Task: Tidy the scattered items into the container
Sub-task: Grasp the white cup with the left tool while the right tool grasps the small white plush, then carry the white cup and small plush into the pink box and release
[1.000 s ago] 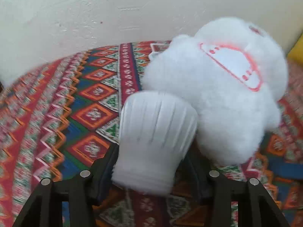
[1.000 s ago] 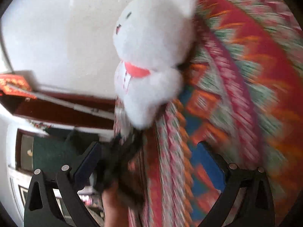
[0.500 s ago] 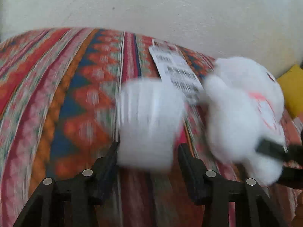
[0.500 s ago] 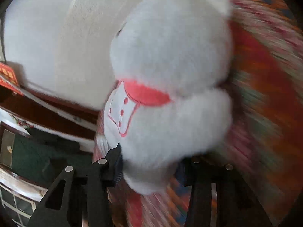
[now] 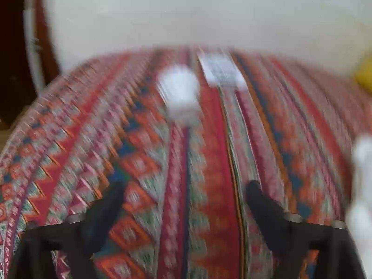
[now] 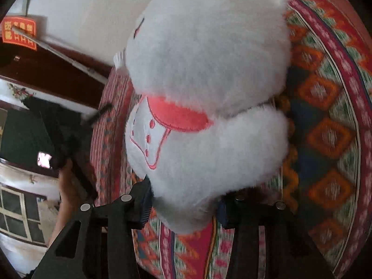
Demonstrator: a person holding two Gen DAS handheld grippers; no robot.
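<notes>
Plush bear (image 6: 209, 93), white with a pink collar and bib, fills the centre of the right wrist frame; right gripper (image 6: 183, 204) is clamped on its lower body, both pads sunk into the fur. Its jaws closed in within the last second, with the bear between them. Bear lies sideways in frame over the patterned cloth (image 6: 325, 139), head toward top.

Left gripper (image 5: 183, 200) has jaws spread wide, nothing between them; they have just been opening. Left wrist frame is heavily motion-blurred. White ribbed plastic item (image 5: 180, 97) sits on the cloth upper centre of that frame, well apart from the fingertips (image 5: 116, 193). Just right of it, a white printed label (image 5: 220, 72) lies flat on the cloth. Sliver of white fur at the right edge, likely the bear. Yellow object (image 5: 365, 74) at right edge, too blurred to identify.

Right wrist frame, lower left: a person's hand (image 6: 67, 186) on the other gripper's black body. No container identifiable in either frame.
</notes>
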